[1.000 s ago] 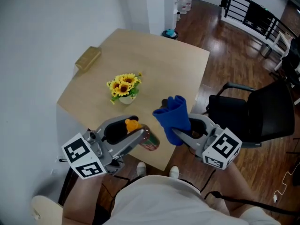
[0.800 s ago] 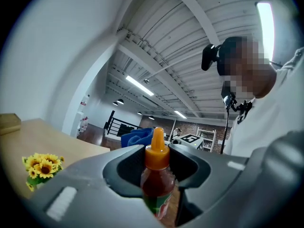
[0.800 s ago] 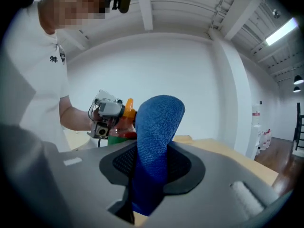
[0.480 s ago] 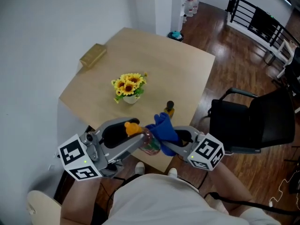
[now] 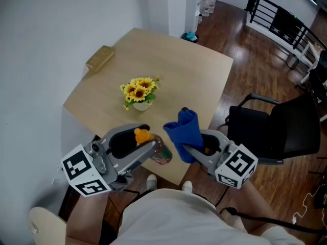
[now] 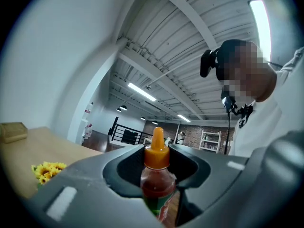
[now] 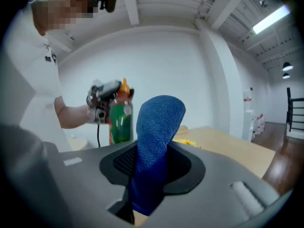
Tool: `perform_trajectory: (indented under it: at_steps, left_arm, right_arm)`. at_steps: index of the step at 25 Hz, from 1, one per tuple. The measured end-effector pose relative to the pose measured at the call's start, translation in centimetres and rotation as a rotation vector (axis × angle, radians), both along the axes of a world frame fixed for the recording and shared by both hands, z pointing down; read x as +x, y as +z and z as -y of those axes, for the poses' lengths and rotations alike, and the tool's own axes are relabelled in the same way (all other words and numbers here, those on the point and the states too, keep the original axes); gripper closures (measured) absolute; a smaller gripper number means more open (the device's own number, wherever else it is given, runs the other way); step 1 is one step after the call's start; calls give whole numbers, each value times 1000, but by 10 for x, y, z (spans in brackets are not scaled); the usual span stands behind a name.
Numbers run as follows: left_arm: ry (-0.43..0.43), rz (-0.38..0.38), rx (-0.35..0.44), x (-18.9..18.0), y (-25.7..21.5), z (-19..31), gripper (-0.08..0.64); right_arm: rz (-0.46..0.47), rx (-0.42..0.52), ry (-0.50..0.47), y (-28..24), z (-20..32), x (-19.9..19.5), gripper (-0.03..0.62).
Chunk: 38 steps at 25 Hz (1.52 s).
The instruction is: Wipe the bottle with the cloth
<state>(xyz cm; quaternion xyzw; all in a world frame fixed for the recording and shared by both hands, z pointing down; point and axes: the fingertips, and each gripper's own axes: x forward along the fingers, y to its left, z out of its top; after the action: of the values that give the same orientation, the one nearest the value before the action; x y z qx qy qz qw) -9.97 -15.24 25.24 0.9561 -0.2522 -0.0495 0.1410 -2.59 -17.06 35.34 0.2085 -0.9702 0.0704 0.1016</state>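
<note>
My left gripper [image 5: 145, 144] is shut on a sauce bottle [image 5: 159, 151] with an orange cap and a green label, held over the table's near edge. In the left gripper view the bottle [image 6: 156, 179] stands upright between the jaws. My right gripper [image 5: 193, 148] is shut on a folded blue cloth [image 5: 185, 133], which sticks up just right of the bottle with a small gap between them. In the right gripper view the cloth [image 7: 154, 141] rises from the jaws, and the bottle [image 7: 120, 118] shows behind it in the left gripper [image 7: 108, 99].
A light wooden table [image 5: 173, 65] carries a small pot of sunflowers [image 5: 138, 93] and a tan box [image 5: 99, 58] at its far left. A black chair [image 5: 281, 126] stands to the right. Part of a dark bottle [image 5: 184, 109] shows behind the cloth.
The right gripper had brought the cloth left against the bottle half a second ago; now it has drawn back right and up. The left gripper and bottle stayed nearly still.
</note>
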Motion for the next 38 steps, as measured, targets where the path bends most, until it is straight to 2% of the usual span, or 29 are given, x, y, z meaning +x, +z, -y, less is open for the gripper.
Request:
perform_trajectory:
  at_steps: [3, 5, 12, 17, 19, 23, 25, 28, 34, 36, 38]
  left_arm:
    - [-35, 11, -34, -5, 19, 8, 397]
    - [-59, -4, -57, -9, 27, 15, 397]
    - [-75, -42, -59, -13, 18, 25, 397]
    - [-90, -50, -56, -17, 16, 33, 397]
    - [-94, -40, -52, -17, 17, 35, 397]
    - [-114, -16, -57, -19, 24, 41, 397]
    - [-120, -17, -64, -18, 27, 43, 397]
    - [-118, -33, -68, -14, 27, 44, 397]
    - [-134, -79, -46, -28, 5, 43, 397]
    - [-133, -87, -27, -32, -4, 41, 397]
    - [-124, -97, -6, -34, -15, 36, 397]
  right_arm:
    - [61, 175, -49, -58, -19, -12, 454]
    - [68, 215, -82, -67, -32, -21, 454]
    - [-96, 77, -94, 11, -47, -31, 454]
    - [-197, -14, -68, 65, -55, -20, 454]
    - [-214, 1, -64, 63, -60, -16, 454]
    - [-225, 99, -90, 15, -77, -26, 454]
    - [-204, 110, -102, -1, -82, -40, 454]
    - [-185, 102, -110, 7, -78, -60, 454]
    - [-235, -6, -119, 79, -78, -64, 454]
    - [-237, -105, -110, 104, -77, -57, 454]
    - [-173, -259, -106, 119, -74, -53, 454]
